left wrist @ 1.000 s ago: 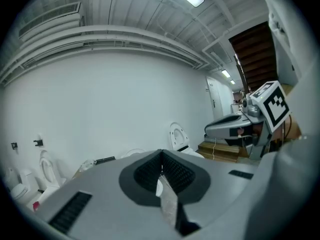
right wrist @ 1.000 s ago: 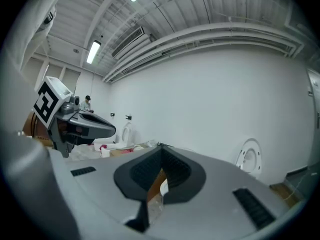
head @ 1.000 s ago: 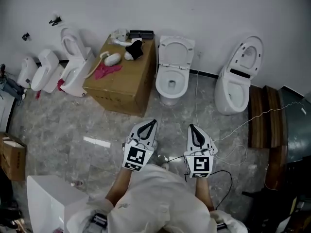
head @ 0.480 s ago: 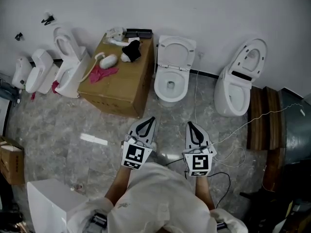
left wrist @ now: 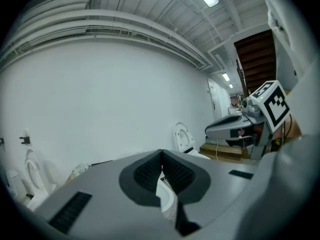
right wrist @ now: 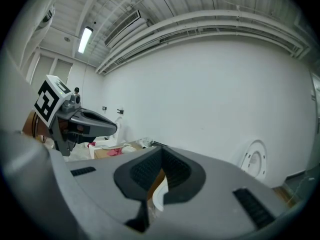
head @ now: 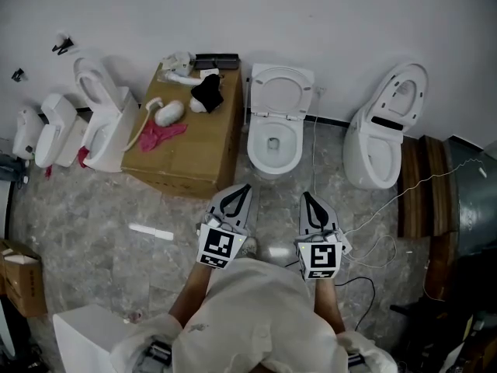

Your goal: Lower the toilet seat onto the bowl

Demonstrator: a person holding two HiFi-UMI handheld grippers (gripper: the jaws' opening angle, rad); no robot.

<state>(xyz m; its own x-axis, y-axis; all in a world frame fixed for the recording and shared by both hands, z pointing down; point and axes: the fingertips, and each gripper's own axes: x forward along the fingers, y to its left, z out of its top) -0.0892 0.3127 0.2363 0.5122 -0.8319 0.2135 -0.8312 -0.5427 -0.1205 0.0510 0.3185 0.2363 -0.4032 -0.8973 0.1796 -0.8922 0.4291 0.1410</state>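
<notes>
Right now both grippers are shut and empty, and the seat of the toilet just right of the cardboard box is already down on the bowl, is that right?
Not quite. The head view shows the seat raised, leaning back towards the wall above the open bowl. The left gripper and right gripper are indeed shut and empty.
</notes>
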